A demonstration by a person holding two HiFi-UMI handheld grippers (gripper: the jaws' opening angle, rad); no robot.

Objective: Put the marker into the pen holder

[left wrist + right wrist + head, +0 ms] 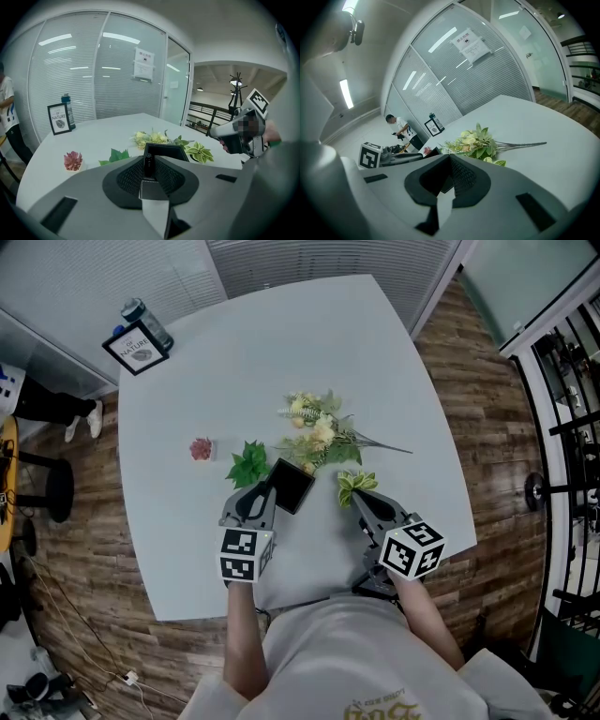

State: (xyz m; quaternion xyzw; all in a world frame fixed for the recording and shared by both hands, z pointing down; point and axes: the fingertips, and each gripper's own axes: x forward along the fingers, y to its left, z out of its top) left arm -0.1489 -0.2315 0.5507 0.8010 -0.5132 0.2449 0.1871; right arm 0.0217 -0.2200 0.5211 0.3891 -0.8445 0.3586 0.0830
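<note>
A black square pen holder (292,486) stands open-topped on the white table (375,362), just ahead of my left gripper (264,493). In the left gripper view the left gripper (148,169) is shut on a black marker (148,163), which stands upright between the pads. The pen holder (165,151) sits right behind the marker there. My right gripper (362,496) rests to the right of the holder, beside a small variegated plant (355,483). Its jaws (450,164) are shut with nothing between them.
Artificial flowers (319,432) lie beyond the holder. A green leafy sprig (247,465) and a small pink succulent (201,448) sit to its left. A framed sign (137,351) and a bottle (145,321) stand at the far left corner. A person (401,127) is beyond the table.
</note>
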